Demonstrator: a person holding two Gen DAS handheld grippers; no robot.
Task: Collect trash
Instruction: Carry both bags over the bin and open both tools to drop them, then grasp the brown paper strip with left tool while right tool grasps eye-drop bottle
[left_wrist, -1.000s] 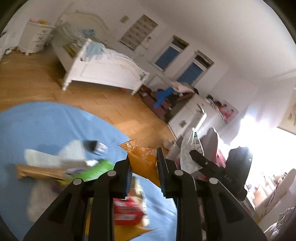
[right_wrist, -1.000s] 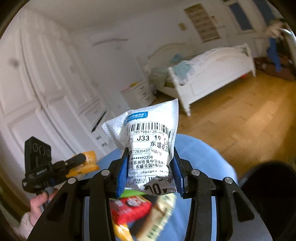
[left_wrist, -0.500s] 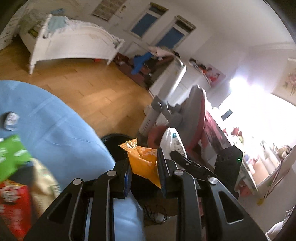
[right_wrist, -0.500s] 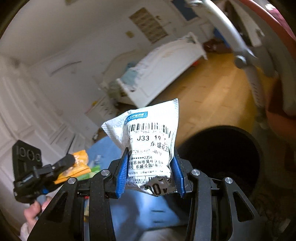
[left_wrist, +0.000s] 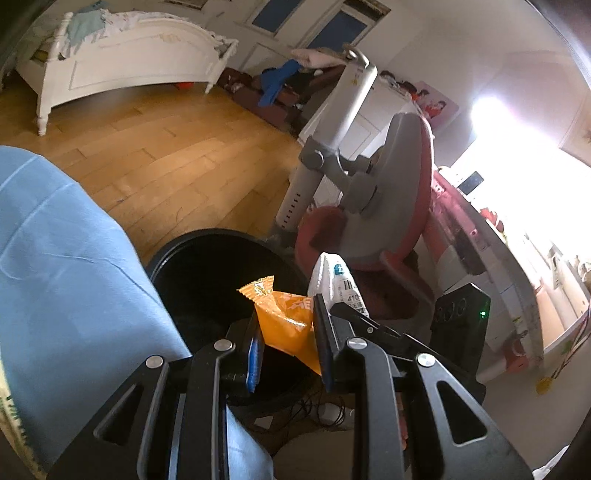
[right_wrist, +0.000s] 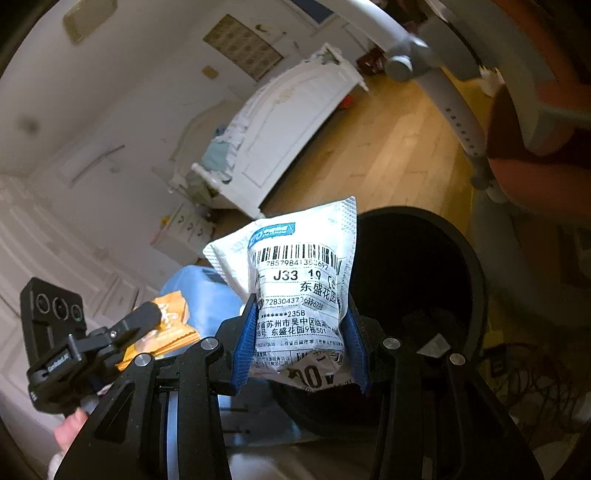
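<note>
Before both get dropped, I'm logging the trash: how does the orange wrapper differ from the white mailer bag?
The orange wrapper is plain foil with a zigzag edge; the white mailer bag carries a barcode label. The wrapper looks smaller. It sits in the left gripper, the bag in the right gripper. Both are clamped near the black bin.

orange wrapper (left_wrist: 286, 317), white barcode-printed pouch (right_wrist: 299, 291), black bin (left_wrist: 207, 273), blue cloth (left_wrist: 74, 273)

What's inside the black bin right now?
The bin looks mostly dark; a small pale scrap lies near the bottom. The white mailer in the right gripper covers its near side.
</note>
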